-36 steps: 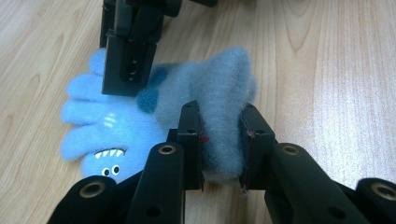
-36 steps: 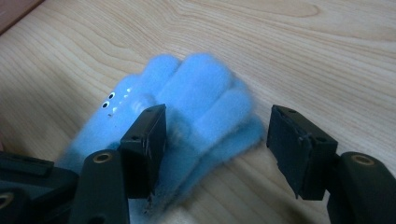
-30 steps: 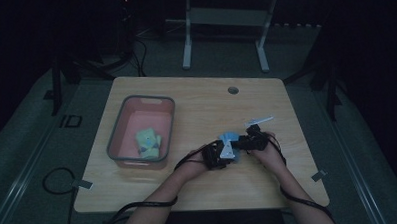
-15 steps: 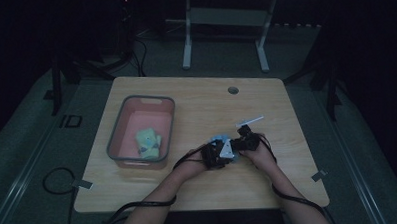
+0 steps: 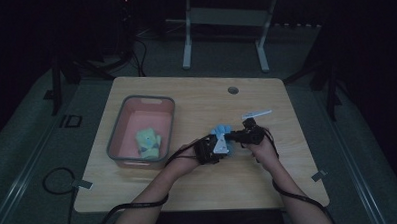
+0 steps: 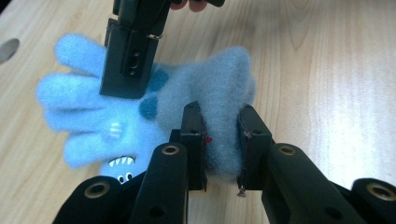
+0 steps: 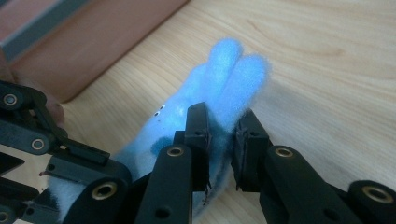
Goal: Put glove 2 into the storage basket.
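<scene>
I see a light wooden table with rounded corners and a small round hole near its far edge. A pink bin with a grey rim sits toward its left edge. A small white strip lies toward its right edge.

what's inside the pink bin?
In the pink bin lies one pale green soft item with a bluish patch, near the front wall. Anything beneath it is covered; the rest of the floor shows bare.
</scene>
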Demonstrator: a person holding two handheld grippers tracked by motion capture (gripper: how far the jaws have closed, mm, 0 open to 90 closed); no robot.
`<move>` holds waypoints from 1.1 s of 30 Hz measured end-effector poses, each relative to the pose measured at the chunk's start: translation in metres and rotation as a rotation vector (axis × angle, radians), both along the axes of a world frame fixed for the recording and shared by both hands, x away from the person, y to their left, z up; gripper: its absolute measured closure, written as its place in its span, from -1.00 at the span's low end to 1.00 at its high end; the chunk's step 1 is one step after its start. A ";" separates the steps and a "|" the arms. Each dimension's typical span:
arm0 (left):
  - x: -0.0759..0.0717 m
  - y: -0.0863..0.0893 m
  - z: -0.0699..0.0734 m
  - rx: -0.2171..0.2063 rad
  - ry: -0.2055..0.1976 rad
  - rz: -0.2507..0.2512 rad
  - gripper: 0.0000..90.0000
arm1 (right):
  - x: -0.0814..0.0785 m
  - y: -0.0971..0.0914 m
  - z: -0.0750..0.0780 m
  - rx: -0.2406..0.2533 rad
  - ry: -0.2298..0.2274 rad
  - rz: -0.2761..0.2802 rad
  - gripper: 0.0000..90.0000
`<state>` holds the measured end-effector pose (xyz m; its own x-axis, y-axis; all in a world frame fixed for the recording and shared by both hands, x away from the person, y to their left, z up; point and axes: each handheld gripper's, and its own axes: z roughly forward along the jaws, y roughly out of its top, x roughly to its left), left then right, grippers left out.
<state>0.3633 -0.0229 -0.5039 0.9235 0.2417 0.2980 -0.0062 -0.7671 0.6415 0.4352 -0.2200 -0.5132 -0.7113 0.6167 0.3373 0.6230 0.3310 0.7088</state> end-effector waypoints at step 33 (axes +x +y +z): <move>-0.011 0.073 0.067 0.058 -0.084 0.092 0.68 | 0.008 0.078 0.068 0.029 -0.090 0.104 0.74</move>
<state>0.3518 0.0500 -0.4364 0.8693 0.3048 0.3892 0.0143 -0.8025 0.5965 0.4431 -0.1420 -0.4453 -0.7993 0.5289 0.2852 0.5194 0.3693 0.7706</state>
